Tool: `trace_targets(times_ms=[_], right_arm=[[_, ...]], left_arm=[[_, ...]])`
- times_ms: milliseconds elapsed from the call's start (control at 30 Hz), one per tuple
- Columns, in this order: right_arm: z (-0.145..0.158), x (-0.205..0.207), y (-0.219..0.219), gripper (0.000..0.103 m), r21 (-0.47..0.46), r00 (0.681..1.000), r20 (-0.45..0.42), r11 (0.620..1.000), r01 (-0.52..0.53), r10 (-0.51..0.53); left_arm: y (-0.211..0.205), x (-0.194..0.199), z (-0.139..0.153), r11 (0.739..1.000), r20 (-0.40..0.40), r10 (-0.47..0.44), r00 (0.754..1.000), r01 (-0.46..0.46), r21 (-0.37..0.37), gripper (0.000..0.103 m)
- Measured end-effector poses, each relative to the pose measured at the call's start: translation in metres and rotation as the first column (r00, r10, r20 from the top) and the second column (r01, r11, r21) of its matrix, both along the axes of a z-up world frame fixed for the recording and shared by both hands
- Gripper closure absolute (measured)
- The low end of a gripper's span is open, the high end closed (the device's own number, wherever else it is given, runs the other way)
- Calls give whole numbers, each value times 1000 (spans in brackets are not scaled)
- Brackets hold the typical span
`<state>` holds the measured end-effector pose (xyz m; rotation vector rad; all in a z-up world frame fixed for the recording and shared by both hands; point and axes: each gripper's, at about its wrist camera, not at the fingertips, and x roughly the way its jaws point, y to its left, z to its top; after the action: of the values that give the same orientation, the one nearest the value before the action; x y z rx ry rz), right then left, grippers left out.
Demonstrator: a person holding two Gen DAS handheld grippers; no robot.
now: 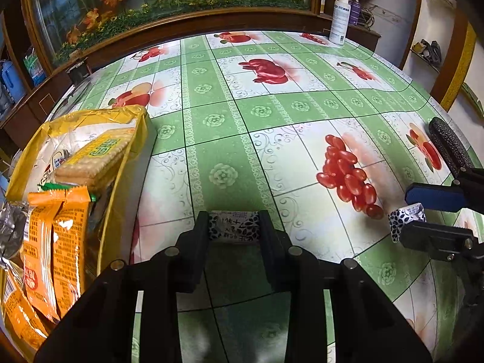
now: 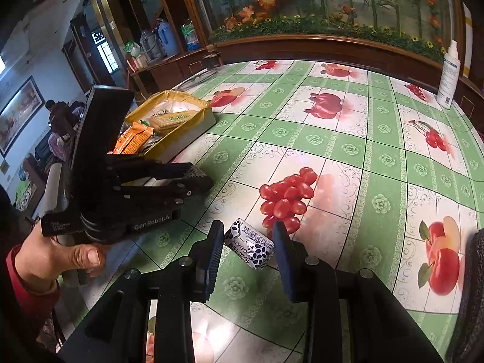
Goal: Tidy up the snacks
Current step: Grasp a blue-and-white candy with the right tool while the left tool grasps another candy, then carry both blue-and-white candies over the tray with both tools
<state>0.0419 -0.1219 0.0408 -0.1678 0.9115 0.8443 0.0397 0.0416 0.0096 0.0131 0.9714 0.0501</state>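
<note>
The bench wears a green checked fruit-print cloth. A yellow-lined box of biscuit and orange snack packs sits by its left edge, and a white spray bottle stands at the far right corner. The left gripper has its jaws pinching a black-and-white wrapped candy down on the cloth. The right gripper has a second wrapped candy between its jaws, nearer the middle; can't tell if both pads touch it.

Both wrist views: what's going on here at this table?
A person is sorting snacks with two handheld grippers. The left gripper has its fingers shut on a small black-and-white wrapped candy at the tablecloth. The right gripper holds a similar wrapped candy. A yellow box of biscuits and orange packets sits at the left.
</note>
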Motion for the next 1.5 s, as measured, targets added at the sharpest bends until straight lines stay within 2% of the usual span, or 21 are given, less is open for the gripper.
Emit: trace_targets(times_ms=[300, 800, 1133, 1500], right_arm=[[3, -17, -9, 69, 10, 999, 10, 999, 39, -39], [31, -71, -22, 69, 66, 994, 52, 994, 92, -96], [57, -108, -9, 69, 82, 989, 127, 994, 71, -81], [75, -131, 22, 70, 96, 984, 171, 995, 31, -48]], left_arm=[[-9, -22, 11, 1000, 44, 20, 999, -20, 1, 74], [-16, -82, 60, 994, 165, 65, 984, -77, 72, 74], [0, -124, 93, 984, 253, 117, 960, -146, 100, 74], [32, -155, 107, 968, 303, 192, 933, -231, 97, 74]])
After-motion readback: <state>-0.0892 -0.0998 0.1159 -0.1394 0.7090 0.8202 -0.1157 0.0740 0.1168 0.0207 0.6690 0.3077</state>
